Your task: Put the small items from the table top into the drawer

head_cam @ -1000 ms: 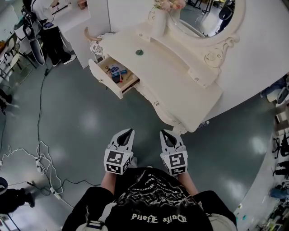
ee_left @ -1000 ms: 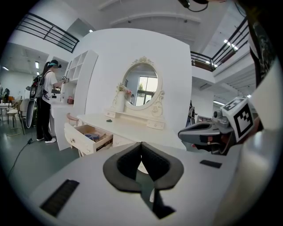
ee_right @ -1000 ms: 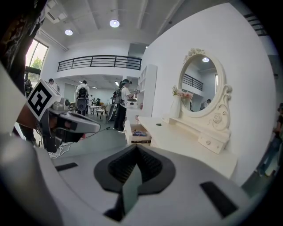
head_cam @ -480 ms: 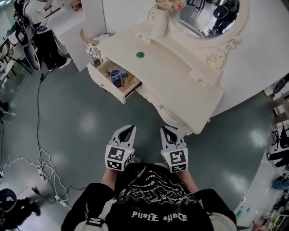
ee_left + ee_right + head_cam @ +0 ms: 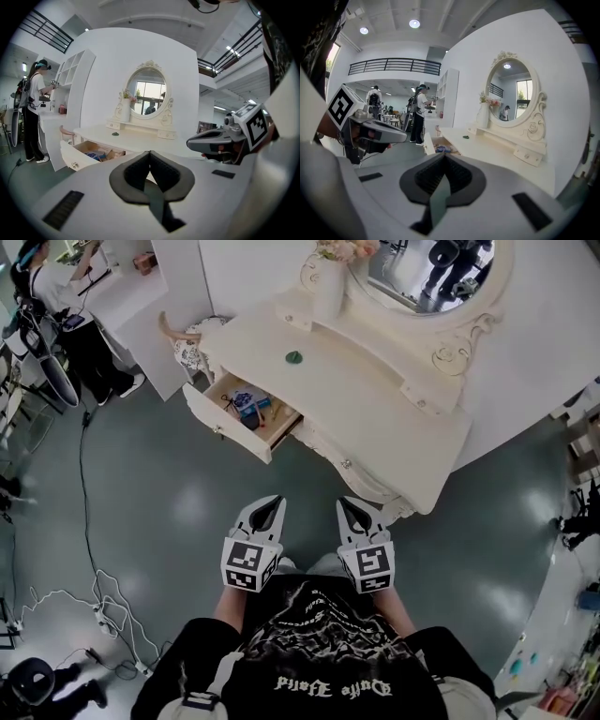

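While drawer sits open w/ items, left claw & right claw both clenched, empty.

1. Small green item lies alone on the cream table top.
2. Drawer stands pulled out at the table's left end, with a blue item and other small bits lying inside.

Drawer juts frm dresser (top open).

The white dressing table carried one small green item near its back-left corner, and a white vase of flowers stood on its rear ledge.
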Motion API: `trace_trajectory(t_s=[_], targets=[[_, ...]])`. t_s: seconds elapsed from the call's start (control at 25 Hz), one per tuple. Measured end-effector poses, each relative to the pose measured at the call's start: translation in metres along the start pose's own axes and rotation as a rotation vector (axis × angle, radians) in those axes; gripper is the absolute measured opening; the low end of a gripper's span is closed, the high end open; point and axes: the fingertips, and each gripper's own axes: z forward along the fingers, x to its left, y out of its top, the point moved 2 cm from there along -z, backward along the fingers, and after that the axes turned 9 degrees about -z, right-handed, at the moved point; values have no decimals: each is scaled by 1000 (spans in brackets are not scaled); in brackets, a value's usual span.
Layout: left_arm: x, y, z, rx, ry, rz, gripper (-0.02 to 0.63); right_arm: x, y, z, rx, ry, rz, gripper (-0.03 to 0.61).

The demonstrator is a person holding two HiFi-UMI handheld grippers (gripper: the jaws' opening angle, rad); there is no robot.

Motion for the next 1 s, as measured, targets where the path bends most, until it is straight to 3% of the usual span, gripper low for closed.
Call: trace_trajectory(t_s=[0.6,1.0], targets=[[27,-7,-13,-4,71,-50,15,11,7,22,6,61,-12,11],[51,8,9,-15,150,-71,15,-11,15,65,-17,125,-24,11]])
